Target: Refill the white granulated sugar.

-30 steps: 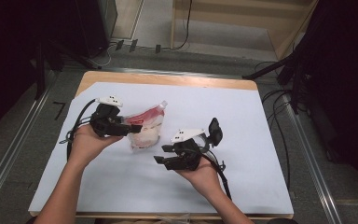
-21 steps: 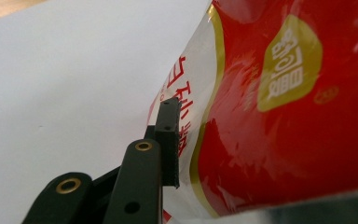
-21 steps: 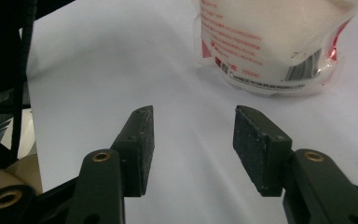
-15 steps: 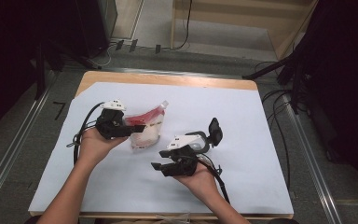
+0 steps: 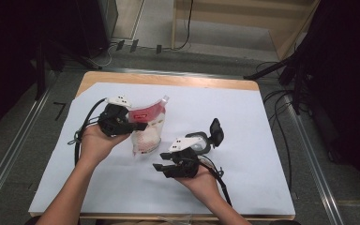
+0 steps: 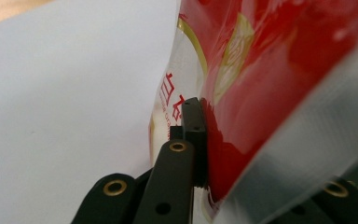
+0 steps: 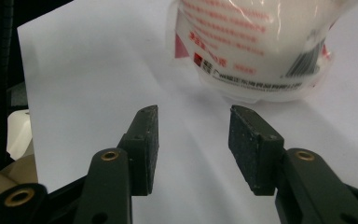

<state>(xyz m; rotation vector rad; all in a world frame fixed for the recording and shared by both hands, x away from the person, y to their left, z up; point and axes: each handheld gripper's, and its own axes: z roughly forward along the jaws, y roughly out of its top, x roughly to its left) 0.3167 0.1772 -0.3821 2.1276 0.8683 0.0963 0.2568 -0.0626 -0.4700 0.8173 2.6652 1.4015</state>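
A clear pouch (image 5: 146, 133) with a red printed top and white grains inside stands on the white sheet at centre left. My left gripper (image 5: 139, 125) has just closed its jaws and is shut on the pouch's red upper edge (image 6: 270, 70), with one pad (image 6: 193, 135) pressed flat against the film. My right gripper (image 5: 159, 167) hovers low over the sheet to the right of the pouch and points at its rounded bottom (image 7: 261, 42). The right gripper (image 7: 193, 140) stands open; its jaws have just closed a little, with nothing between them.
A white sheet (image 5: 243, 117) covers most of the wooden table (image 5: 168, 78). Cables trail from both grippers towards the near edge. Metal rails (image 5: 304, 140) run along the floor on both sides, with dark stands and more cables at the right.
The left jaws have closed onto the pouch's red top. The right gripper has shifted slightly towards the pouch and its jaws stand a little narrower.
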